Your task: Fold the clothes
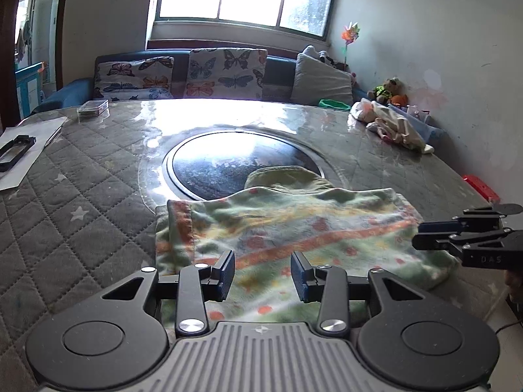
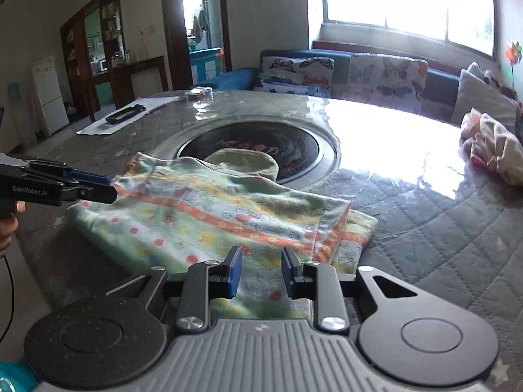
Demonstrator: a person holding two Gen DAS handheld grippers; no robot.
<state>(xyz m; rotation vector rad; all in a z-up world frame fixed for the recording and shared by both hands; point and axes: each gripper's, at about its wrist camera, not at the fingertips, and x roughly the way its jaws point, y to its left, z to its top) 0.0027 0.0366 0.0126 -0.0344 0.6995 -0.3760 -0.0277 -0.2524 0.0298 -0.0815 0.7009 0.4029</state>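
A: Left wrist view — where's the garment (image 1: 278, 238)?
B: Just short of the round hotplate (image 1: 242, 160), soft, limp. Left gripper (image 1: 262, 274), right gripper (image 2: 261, 272) both parted, empty — pinch its near hem.

Each gripper is matte black with a ribbed grey housing at its near end, flanked by two round black discs with a raised circle on each. The left gripper (image 1: 262, 274) has black link arms pinned with silver screws and blue pads (image 1: 298, 276) on its fingers. The right gripper (image 2: 261, 269) is built the same, with blue pads (image 2: 236, 274). Seen from the side, the left body carries pale "GenRobot.AI" lettering; the right shows "DAS". A thin black cable hangs below the hand (image 2: 8, 225) at the left.
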